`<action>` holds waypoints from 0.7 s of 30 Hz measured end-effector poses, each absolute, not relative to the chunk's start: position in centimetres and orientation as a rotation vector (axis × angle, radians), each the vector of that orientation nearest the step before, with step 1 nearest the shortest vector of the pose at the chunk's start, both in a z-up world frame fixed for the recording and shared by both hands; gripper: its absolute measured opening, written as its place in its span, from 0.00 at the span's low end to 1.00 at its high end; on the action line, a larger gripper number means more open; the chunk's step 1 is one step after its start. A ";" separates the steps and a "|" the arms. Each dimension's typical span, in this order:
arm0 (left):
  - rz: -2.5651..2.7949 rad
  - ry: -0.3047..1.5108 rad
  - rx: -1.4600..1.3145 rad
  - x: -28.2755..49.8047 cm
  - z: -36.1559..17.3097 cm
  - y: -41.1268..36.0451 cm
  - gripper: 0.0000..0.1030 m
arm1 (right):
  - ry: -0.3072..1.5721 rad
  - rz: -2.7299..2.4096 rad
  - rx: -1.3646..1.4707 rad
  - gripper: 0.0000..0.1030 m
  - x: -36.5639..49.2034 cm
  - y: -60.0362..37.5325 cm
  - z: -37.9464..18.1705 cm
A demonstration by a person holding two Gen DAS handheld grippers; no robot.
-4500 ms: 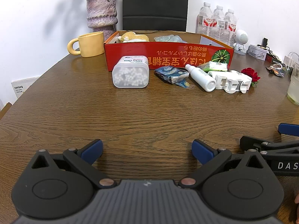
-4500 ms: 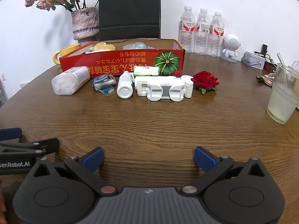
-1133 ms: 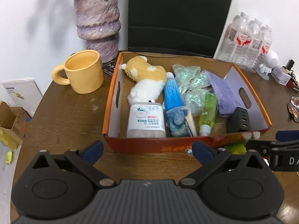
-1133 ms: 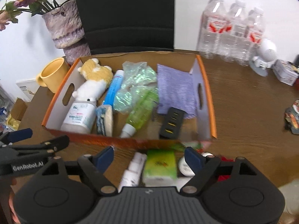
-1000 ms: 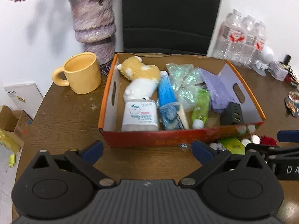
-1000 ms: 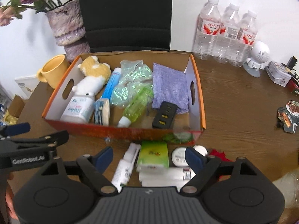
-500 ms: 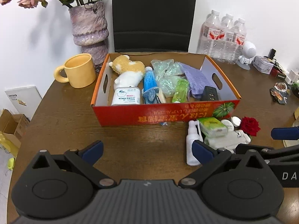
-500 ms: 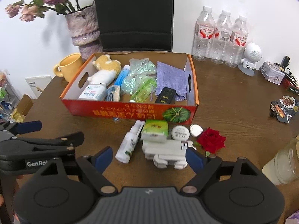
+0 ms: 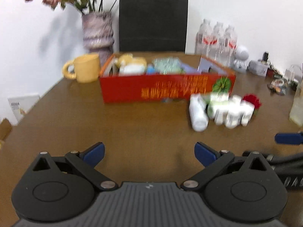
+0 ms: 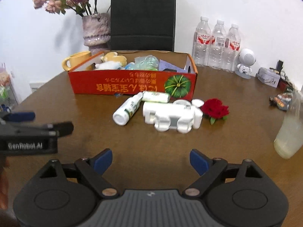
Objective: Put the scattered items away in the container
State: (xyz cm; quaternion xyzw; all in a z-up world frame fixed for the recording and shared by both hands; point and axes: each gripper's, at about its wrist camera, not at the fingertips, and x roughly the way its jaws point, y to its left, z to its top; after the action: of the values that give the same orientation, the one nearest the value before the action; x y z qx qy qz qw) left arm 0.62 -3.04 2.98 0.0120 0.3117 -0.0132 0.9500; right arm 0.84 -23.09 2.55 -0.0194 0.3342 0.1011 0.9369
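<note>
Blue pads stand wide apart on both tools, and neither holds anything: the right tool [image 10: 151, 158] and the left tool [image 9: 149, 151] hover over bare tabletop [image 10: 236, 136], well short of the red box [image 10: 132, 84], which serves as landmark for everything else. The left tool's view is blurred, so fine detail there cannot be trusted.

Just in front of the box's near wall lie the things not yet put away: a white spray bottle [image 10: 127, 111] on its side, a green-labelled packet [image 10: 156, 96] almost touching the wall, a white blocky gadget [image 10: 172, 119], small round lids [image 10: 197, 101] beside it, and a red rose [image 10: 215, 110] off the box's right corner. Inside the box sit a plush toy [image 10: 113, 59], green bags [image 10: 146, 62] and a purple cloth [image 10: 168, 66]. A yellow mug [image 10: 75, 60] stands to the box's left.

Judging from this, the leftovers are packed close, so a wide-open approach to the bottle could nudge the packet or gadget; the round bottle may roll when pinched off-centre. A drink cup [image 10: 289, 132], far right of the box, could be knocked by a careless sweep of the right tool.
</note>
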 end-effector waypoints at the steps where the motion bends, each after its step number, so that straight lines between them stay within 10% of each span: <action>1: -0.009 0.657 0.031 0.5 2.3 -3.0 1.00 | 0.686 0.193 -0.024 0.86 0.8 -23.3 2.0; 21: 0.000 0.697 0.018 -0.7 0.2 -3.0 1.00 | 0.680 0.169 0.030 1.00 1.0 -23.0 -0.6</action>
State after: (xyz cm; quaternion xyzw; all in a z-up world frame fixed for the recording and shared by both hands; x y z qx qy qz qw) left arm -0.65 -2.97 0.16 0.0087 0.3417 0.0000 0.9398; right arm 0.99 -23.00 -0.56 0.0148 0.3331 0.0828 0.9391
